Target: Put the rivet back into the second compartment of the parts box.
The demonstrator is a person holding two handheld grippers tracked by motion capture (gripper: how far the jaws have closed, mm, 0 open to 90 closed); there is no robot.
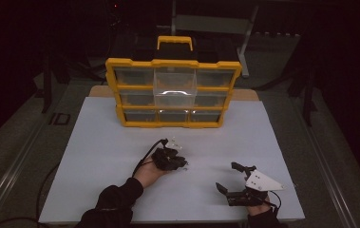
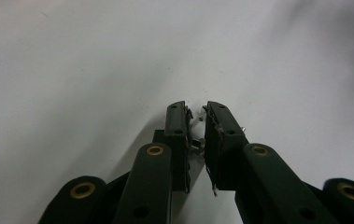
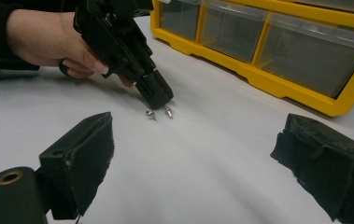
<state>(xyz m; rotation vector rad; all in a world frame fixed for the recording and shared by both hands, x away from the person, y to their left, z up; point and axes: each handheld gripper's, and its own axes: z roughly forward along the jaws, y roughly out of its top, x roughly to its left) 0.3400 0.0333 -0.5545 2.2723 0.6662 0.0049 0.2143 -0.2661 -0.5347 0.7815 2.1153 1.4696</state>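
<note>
A yellow organizer (image 1: 173, 92) stood upright at the far side of the white mat (image 1: 97, 156), its clear drawers in three rows; the frames were too dim to tell what any drawer held. One middle drawer (image 1: 175, 86) sat pulled out toward the person.

The left gripper (image 1: 180, 161) rested low on the mat, tilted tips-down, jaws drawn nearly together. In the left gripper view a small metal screw (image 2: 196, 147) lay between the pads, which were closed on it — most of it hidden by the jaws, so its long axis appeared to run crosswise from pad to pad, though that was hard to make out. Just beside the tips, in the right gripper view, two more screws (image 3: 159, 112) lay loose on the mat, one pointing up and away; their heads were too small to read. The left hand (image 3: 48, 39) gripped the tool's body, its sleeve cut off by the frame edge.

The right gripper (image 1: 231, 177) waited well apart near the mat's front edge — jaws spread wide, nothing between them.
</note>
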